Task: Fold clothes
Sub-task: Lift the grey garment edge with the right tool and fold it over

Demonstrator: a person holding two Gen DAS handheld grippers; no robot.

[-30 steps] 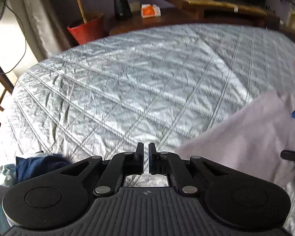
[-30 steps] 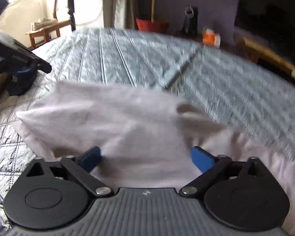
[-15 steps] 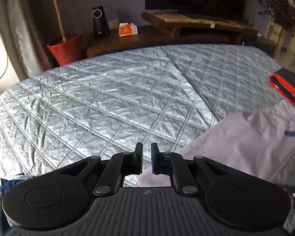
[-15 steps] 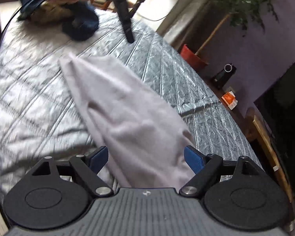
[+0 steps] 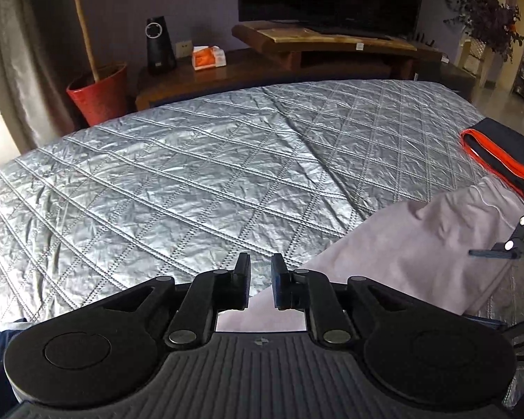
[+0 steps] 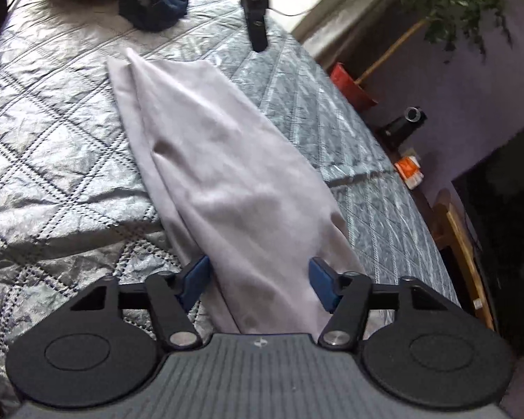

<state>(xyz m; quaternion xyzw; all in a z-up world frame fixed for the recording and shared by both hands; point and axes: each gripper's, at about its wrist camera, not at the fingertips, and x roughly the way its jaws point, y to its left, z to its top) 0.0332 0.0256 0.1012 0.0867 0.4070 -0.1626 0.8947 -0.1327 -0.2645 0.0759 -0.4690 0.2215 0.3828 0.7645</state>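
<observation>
The pale lilac garment [image 6: 227, 181] lies in a long strip on the quilted bed [image 5: 178, 181], running from the right gripper [image 6: 260, 282] up toward eleven o'clock in its view. That gripper's jaws have just been closing and now stand half wide astride the near end of the cloth, the blue pads [image 6: 195, 277] beside it rather than pinching it. If they shut here, they may bunch several layers and drag the strip crooked. The left gripper [image 5: 261, 281], at twelve o'clock from the garment's far end, has been opening and stands narrow, holding nothing; too slim a gap could miss the cloth. The folded black-and-orange piece [image 5: 503, 155] sits close enough to be nudged.
</observation>
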